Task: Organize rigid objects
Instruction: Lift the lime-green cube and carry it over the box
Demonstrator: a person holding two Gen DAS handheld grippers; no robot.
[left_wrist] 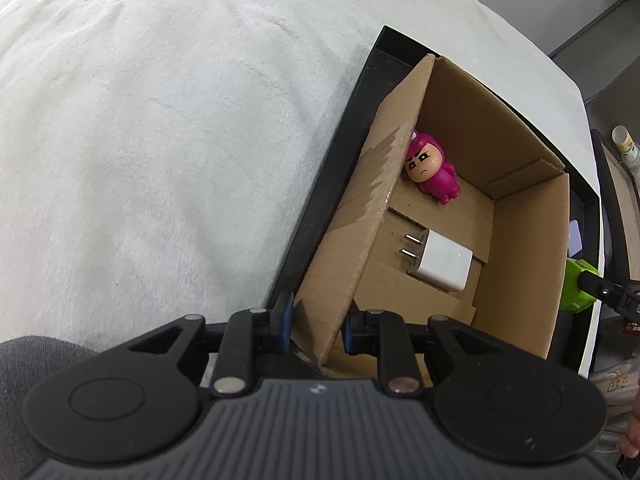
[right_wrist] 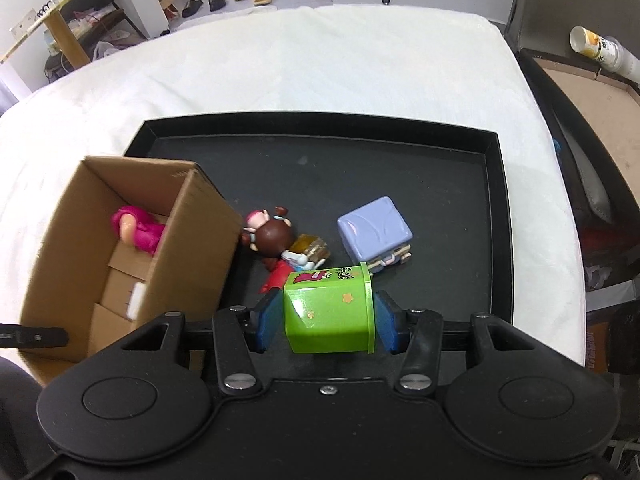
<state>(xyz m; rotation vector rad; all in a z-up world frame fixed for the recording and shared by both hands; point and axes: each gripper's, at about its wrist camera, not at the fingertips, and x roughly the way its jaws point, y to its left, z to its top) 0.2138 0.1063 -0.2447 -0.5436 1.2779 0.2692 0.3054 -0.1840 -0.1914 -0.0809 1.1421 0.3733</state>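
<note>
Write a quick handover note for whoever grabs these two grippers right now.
Left gripper: shut on the cardboard box wall, steadying it on the black tray.
Right gripper: clamped on the green container, above the tray beside the box.
Done: pink figure and white charger in the box.
Left: green container, purple cube, brown-haired doll with small bits beside it.
</note>
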